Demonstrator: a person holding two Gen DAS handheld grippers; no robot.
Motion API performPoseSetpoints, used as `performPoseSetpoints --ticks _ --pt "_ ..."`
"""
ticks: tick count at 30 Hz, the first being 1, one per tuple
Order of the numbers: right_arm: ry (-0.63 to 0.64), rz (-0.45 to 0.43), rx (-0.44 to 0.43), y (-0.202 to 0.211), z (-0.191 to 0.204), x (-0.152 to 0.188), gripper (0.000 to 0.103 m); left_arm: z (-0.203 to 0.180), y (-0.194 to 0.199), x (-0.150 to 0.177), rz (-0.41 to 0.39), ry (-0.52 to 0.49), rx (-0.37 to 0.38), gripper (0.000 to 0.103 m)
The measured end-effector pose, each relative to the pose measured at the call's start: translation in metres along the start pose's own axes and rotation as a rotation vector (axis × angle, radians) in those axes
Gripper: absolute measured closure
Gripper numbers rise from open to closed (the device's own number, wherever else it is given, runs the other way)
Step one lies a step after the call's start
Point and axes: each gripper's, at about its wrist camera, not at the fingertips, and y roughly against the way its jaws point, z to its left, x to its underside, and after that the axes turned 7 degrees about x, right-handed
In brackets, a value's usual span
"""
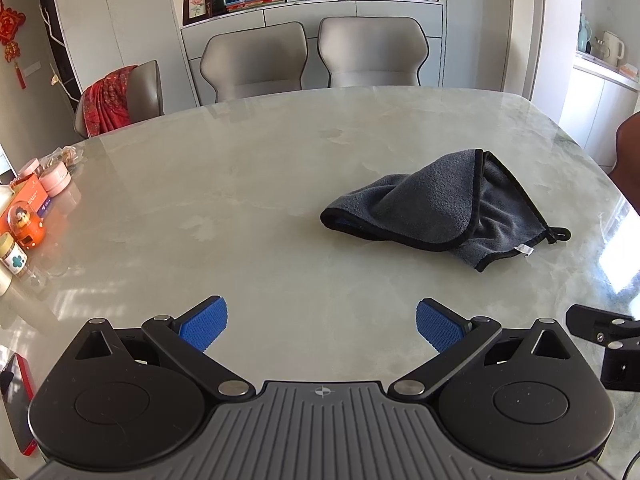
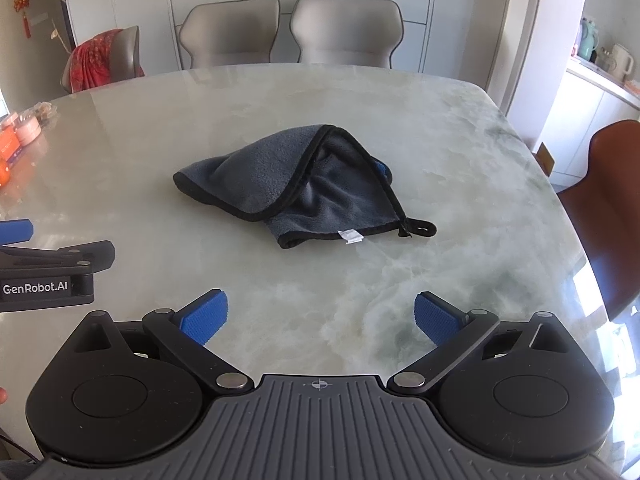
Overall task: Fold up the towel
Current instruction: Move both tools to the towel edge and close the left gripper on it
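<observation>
Blue-padded left tool (image 1: 322, 322) hovers spread wide and empty above the marble tabletop (image 1: 240, 208); the crumpled grey towel (image 1: 444, 206) lies ahead to its right. Right tool (image 2: 321, 320), equally agape, faces the towel (image 2: 296, 184) directly, well apart.

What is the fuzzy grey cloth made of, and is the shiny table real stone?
The crumpled grey towel with black trim looks like soft microfibre fleece: its surface is nappy and matte. The pale veined table looks like polished marble or a lookalike; it mirrors light glossily.

Marble table (image 1: 240, 184) (two chairs (image 1: 256, 64) behind)
</observation>
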Motion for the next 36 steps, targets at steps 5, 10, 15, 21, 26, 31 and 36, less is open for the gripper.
performPoseSetpoints --ticks 5,10,15,21,26,31,36 --pt "-0.018 -0.037 -0.019 -0.005 -0.010 -0.009 0.002 0.001 -0.004 -0.011 -0.021 0.002 0.020 0.000" --pt "0.011 -0.106 -0.068 -0.009 -0.016 -0.020 0.004 -0.002 -0.014 -0.021 -0.040 -0.028 0.051 0.000" --pt "0.014 -0.131 -0.078 -0.026 -0.025 -0.033 0.008 -0.005 -0.031 -0.032 -0.061 -0.051 0.061 0.000" --pt "-0.011 -0.133 -0.079 -0.055 -0.042 -0.051 0.010 -0.002 -0.053 -0.048 -0.085 -0.041 0.114 0.000" --pt "-0.033 -0.129 -0.087 -0.079 -0.056 -0.065 0.024 -0.010 -0.069 -0.047 -0.114 -0.097 0.210 0.000" --pt "-0.051 -0.097 -0.099 -0.094 -0.063 -0.066 0.038 -0.032 -0.083 -0.037 -0.149 -0.270 0.309 0.000" --pt "-0.067 -0.041 -0.083 -0.108 -0.069 -0.062 0.036 -0.061 -0.096 -0.029 -0.177 -0.461 0.343 0.005"
